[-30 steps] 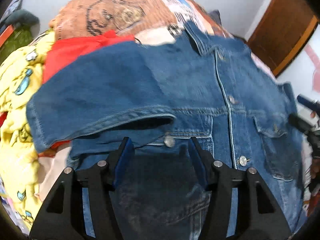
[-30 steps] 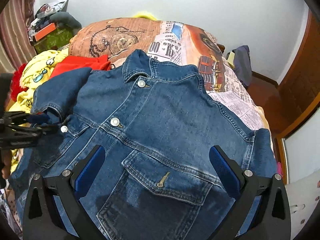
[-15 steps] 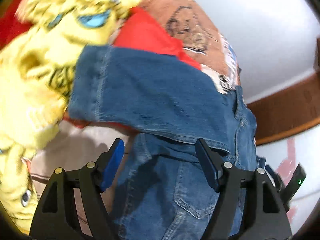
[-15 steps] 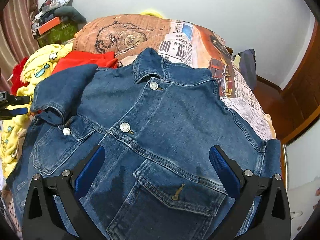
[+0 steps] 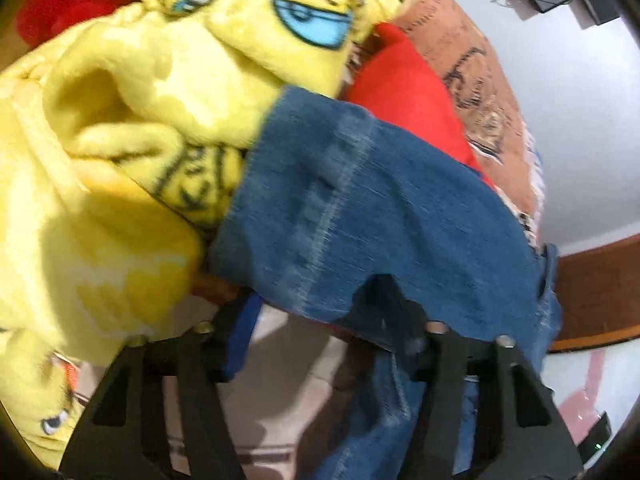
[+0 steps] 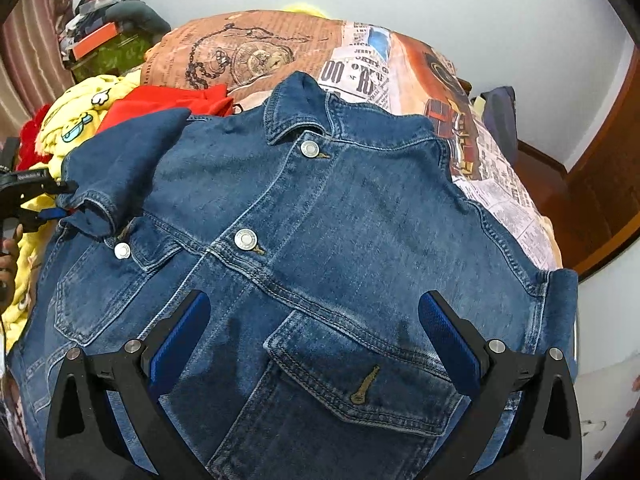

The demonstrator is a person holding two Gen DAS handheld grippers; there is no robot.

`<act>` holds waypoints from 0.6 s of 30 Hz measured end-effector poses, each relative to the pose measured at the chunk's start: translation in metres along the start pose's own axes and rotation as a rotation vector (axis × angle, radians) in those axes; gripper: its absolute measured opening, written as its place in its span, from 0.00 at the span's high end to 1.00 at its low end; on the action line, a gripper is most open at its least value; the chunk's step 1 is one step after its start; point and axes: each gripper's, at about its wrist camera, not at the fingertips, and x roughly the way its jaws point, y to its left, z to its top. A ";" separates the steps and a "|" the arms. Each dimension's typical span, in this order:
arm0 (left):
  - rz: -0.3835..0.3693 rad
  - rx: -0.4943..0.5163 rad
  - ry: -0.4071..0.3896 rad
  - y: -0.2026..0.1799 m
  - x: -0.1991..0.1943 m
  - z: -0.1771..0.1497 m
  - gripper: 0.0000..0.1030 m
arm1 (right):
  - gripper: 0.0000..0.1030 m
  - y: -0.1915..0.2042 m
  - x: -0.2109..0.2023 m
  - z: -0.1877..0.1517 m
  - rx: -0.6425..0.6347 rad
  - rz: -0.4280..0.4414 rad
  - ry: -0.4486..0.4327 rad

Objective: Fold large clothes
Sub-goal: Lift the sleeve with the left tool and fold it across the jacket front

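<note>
Grippers first: left gripper [image 5: 316, 312] spread wide at the cuff end of the sleeve [image 5: 360, 216], jaws either side of the cloth edge, nothing pinched as far as the blurred wrist view shows; seen from the right side too, out at the left edge of the jacket. Right gripper [image 6: 312, 340] spread wide as well, hovering over the chest pocket [image 6: 360, 376], holding nothing.

Outward from there: denim jacket [image 6: 340, 220] lying front up on the bed [image 6: 400, 60], buttoned, collar [image 6: 300, 108] toward the wall, body fairly flat. Left sleeve doubled back over the shoulder area, cuff resting near the small pocket button; looks like a first fold begun but not settled. Far sleeve on the right barely visible past the shoulder seam, apparently hanging off the side and not yet folded.

Beside the jacket: yellow blanket [image 5: 120, 120] bunched just beyond the cuff, red cloth [image 5: 404, 80] under and behind the sleeve.

Judged overall: early stage. Still left, by the look of it: both sleeves laid across, sides brought in, body folded over.
</note>
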 end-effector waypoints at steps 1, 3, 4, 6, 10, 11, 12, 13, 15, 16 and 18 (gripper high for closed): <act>0.014 0.002 -0.015 0.002 -0.002 0.000 0.64 | 0.00 -0.001 0.000 0.000 0.004 0.001 0.001; 0.040 0.022 -0.045 0.001 -0.009 -0.002 0.78 | 0.00 -0.002 0.000 -0.001 0.015 0.005 0.002; 0.062 0.048 -0.068 -0.003 -0.014 -0.003 0.84 | 0.00 -0.002 0.000 -0.001 0.018 0.006 0.003; 0.103 0.099 -0.110 -0.012 -0.023 -0.005 0.86 | 0.00 -0.002 -0.001 -0.002 0.021 0.007 0.003; 0.175 0.224 -0.225 -0.045 -0.056 -0.009 0.87 | 0.00 -0.001 -0.006 -0.004 0.012 0.007 -0.006; 0.180 0.262 -0.260 -0.057 -0.067 -0.011 0.87 | 0.00 0.000 -0.008 -0.004 0.007 0.005 -0.011; 0.183 0.300 -0.295 -0.070 -0.079 -0.013 0.87 | 0.00 0.000 -0.010 -0.004 0.003 0.003 -0.016; 0.184 0.340 -0.331 -0.085 -0.090 -0.014 0.87 | 0.00 0.000 -0.011 -0.004 0.001 0.003 -0.019; 0.173 0.412 -0.392 -0.112 -0.111 -0.019 0.88 | 0.00 -0.002 -0.015 -0.004 0.000 0.000 -0.032; 0.167 0.443 -0.418 -0.126 -0.119 -0.021 0.88 | 0.00 -0.003 -0.017 -0.004 0.003 -0.001 -0.036; 0.141 0.524 -0.484 -0.163 -0.138 -0.031 0.88 | 0.00 -0.008 -0.021 -0.004 0.017 0.002 -0.047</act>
